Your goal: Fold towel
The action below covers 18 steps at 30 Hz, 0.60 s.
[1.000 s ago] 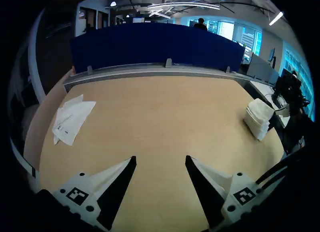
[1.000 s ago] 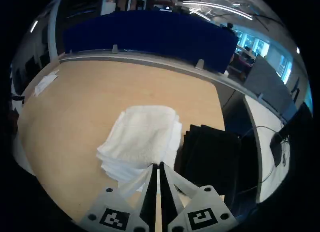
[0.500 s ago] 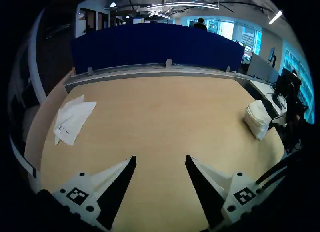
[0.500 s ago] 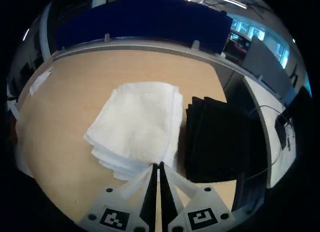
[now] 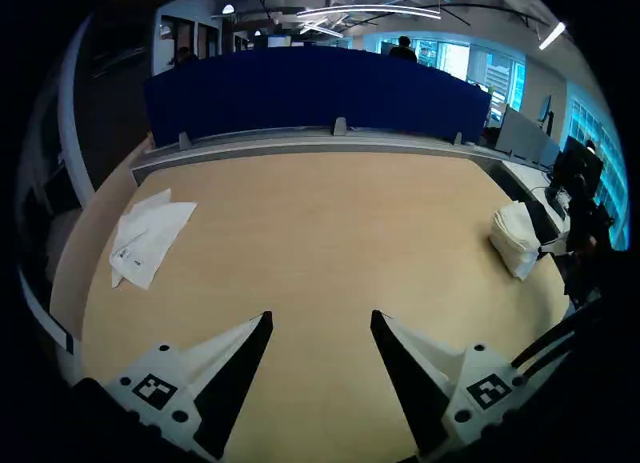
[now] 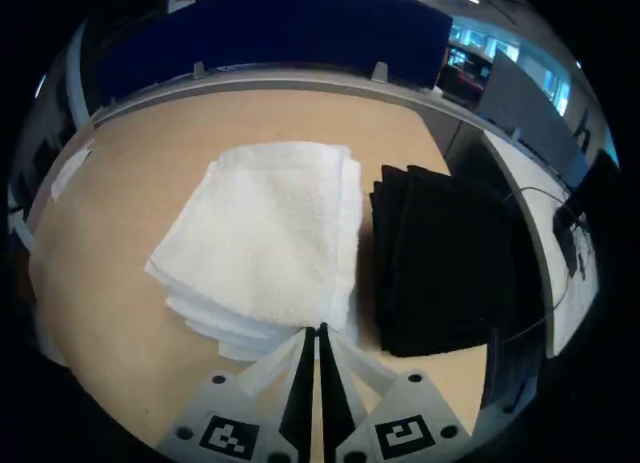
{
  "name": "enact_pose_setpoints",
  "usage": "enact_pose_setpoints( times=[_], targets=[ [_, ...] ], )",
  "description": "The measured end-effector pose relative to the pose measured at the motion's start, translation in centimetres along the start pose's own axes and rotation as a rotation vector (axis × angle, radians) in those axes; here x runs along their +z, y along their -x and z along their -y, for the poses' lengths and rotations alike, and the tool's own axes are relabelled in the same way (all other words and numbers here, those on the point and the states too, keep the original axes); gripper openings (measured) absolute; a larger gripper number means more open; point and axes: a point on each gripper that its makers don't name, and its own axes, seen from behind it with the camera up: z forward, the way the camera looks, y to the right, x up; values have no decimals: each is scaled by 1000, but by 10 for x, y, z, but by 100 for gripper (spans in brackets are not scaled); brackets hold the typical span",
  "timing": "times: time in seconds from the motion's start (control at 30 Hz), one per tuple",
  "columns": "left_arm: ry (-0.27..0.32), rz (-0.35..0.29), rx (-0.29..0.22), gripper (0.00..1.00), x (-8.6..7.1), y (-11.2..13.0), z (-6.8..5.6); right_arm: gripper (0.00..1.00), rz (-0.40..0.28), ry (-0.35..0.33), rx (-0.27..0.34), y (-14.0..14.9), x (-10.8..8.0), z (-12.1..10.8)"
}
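Note:
A stack of folded white towels [image 6: 264, 239] lies on the wooden table [image 6: 120, 303], directly ahead of my right gripper [image 6: 318, 335]. That gripper is shut, its fingertips together at the stack's near edge with nothing clearly held. The same white towels [image 5: 516, 239] appear at the far right of the table in the left gripper view. My left gripper [image 5: 320, 319] hovers open over bare wood [image 5: 320, 223], far from the towels.
A stack of black folded towels [image 6: 448, 255] sits right beside the white stack. A flat white cloth or paper [image 5: 148, 235] lies at the table's left side. A blue partition [image 5: 320, 91] runs along the far edge. Desks with monitors [image 5: 580, 171] stand to the right.
My right gripper has moved closer to the white stack, which now looks larger and nearer. The left gripper has stayed almost still.

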Motion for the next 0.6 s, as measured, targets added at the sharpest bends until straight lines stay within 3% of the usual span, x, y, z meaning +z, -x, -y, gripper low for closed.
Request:
enact_pose_setpoints(
  times=[0.3,0.6],
  targets=[
    [3,1,8,91,0,1,-3,5,-8,12,-2,0,0,1],
    [2,-6,0,91,-3,-1,0,14,-40,31,-13,-3,-9,-1]
  ],
)
